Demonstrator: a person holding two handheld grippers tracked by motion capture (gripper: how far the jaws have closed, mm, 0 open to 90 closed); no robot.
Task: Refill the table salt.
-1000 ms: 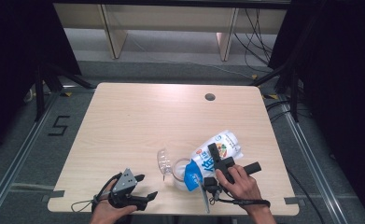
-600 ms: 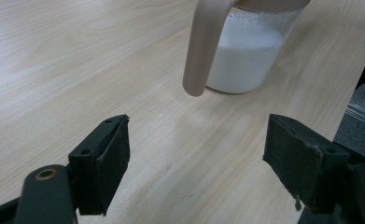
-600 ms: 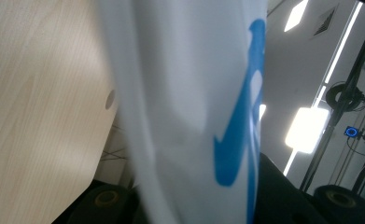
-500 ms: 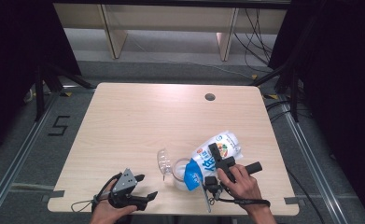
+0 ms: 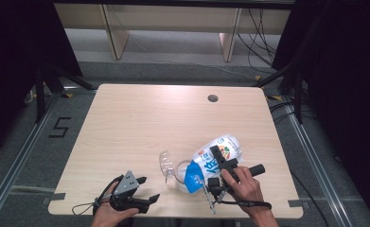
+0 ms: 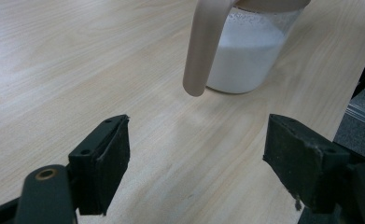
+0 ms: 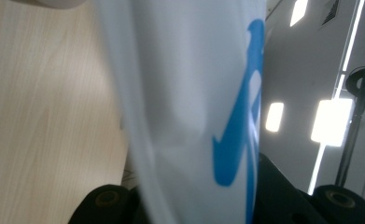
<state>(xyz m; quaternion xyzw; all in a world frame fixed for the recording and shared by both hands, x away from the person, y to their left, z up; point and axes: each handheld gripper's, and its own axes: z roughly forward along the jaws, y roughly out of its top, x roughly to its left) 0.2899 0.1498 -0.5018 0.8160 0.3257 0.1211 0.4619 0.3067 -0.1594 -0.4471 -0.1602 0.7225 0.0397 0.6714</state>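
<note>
A black numeral "5" (image 5: 59,127) was marked on the grey floor to the left of the table (image 5: 140,123), near its left edge. The white and blue bag (image 5: 215,158), which lay tilted on the near right part of the table, carried large blue characters on white in the high view, too small and slanted to be read, along with a round coloured emblem toward its far end. In the right gripper view the bag (image 7: 194,102) showed part of one big blue character, blurred and cut off, so it could not be read. No other writing could be made out.
</note>
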